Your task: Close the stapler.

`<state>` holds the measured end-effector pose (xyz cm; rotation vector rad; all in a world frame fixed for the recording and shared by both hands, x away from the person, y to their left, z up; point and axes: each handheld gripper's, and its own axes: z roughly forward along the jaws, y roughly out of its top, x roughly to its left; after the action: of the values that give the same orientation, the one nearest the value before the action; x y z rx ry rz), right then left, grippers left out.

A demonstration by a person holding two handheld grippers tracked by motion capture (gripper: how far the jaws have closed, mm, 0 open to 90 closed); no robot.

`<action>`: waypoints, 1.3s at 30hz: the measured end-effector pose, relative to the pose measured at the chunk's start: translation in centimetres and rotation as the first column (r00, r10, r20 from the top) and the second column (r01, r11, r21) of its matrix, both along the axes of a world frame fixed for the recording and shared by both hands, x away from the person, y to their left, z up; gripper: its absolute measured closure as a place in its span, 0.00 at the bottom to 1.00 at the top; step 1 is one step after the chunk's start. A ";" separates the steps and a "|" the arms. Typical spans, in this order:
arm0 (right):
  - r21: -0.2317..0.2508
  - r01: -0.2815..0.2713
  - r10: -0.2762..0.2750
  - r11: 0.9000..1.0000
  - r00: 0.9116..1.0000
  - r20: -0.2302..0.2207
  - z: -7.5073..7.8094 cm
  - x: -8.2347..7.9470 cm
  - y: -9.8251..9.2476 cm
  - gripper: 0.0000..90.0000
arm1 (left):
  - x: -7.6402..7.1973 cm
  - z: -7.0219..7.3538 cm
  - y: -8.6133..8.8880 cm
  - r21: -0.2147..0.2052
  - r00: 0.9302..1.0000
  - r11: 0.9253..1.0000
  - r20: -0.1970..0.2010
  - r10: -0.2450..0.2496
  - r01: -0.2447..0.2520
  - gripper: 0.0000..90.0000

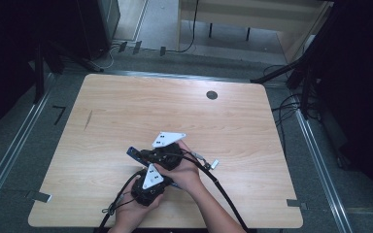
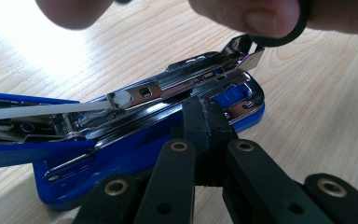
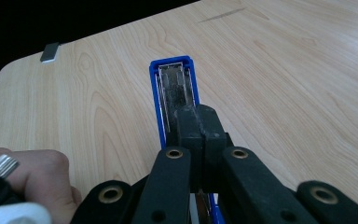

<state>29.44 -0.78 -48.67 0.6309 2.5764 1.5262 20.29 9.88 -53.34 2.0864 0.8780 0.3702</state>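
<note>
With both jaw pairs closed tight, the left gripper point(image 2: 204, 122) presses on the opened blue plastic-and-chrome stapler point(image 2: 168, 135) lying near the light wooden table's point(image 1: 252, 131) front edge, the right gripper point(image 3: 200, 133) on its lid. Risk: pads slip off slick metal, lid snaps shut w/ spring.

Both claws, left point(image 1: 148, 171) and right point(image 1: 150, 153), fully closed, side by side.

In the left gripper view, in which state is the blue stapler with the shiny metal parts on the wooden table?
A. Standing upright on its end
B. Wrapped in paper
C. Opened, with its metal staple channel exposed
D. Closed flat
C: the blue stapler lies opened on the wooden table, its shiny metal channel bare.
</note>
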 end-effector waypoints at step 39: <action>-0.094 -0.006 -0.004 0.996 0.995 -0.102 -2.0 1.3 2.3 1.00 | 0.0 0.0 0.0 -0.002 1.000 1.000 -0.005 -0.001 0.001 1.00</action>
<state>30.72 1.49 -50.71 0.7153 2.7045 1.3979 20.29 9.88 -53.34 2.0874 0.8796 0.3634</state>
